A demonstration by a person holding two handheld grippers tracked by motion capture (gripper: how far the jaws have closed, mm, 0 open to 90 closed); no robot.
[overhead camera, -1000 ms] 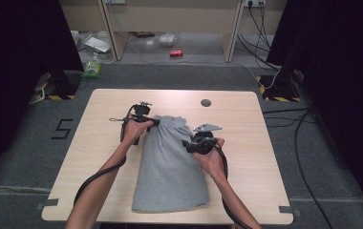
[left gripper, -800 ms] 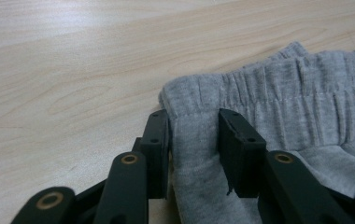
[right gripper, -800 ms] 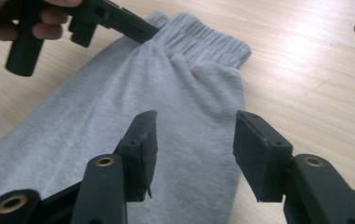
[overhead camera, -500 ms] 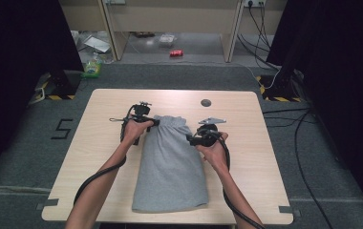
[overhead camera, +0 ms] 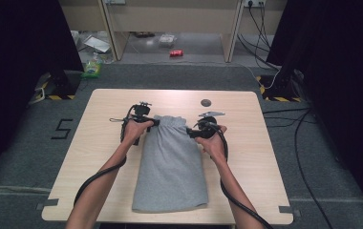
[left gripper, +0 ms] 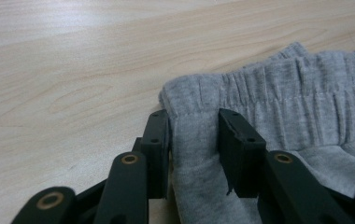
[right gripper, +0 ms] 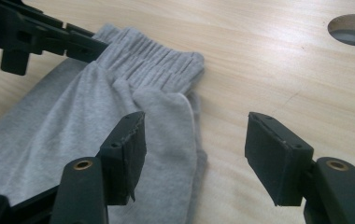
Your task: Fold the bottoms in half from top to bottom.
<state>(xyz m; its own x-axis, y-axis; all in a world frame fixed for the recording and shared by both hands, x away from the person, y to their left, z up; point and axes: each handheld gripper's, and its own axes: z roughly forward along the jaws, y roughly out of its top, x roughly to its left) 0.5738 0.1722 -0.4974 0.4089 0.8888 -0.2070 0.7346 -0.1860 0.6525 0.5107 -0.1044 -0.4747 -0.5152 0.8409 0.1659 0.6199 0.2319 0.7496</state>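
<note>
While both forearms reach in from the bottom of the high view, a folded grey garment point(overhead camera: 172, 164) is seen lying lengthwise on the middle of the wooden table point(overhead camera: 98, 143), its gathered waistband point(overhead camera: 170, 122) at the far end. The left gripper point(overhead camera: 154, 122) is placed at the waistband's left corner and the right gripper point(overhead camera: 190, 132) at its right corner; a round hole point(overhead camera: 206, 102) is seen in the tabletop beyond them. Seen in the left gripper view, the left gripper point(left gripper: 194, 133) is set narrowly, with its jaws pinched on a fold of the garment point(left gripper: 278, 140) just under the elastic waistband point(left gripper: 269, 86). Seen in the right gripper view, the right gripper point(right gripper: 194, 149) is spread wide, nothing being held; one jaw is over the garment's point(right gripper: 73, 126) edge, the other over bare table point(right gripper: 269, 70). Farther off, the left gripper point(right gripper: 84, 49) is seen clamped on the far waistband point(right gripper: 157, 60) corner, and the round hole point(right gripper: 353, 30) shows top right.
</note>
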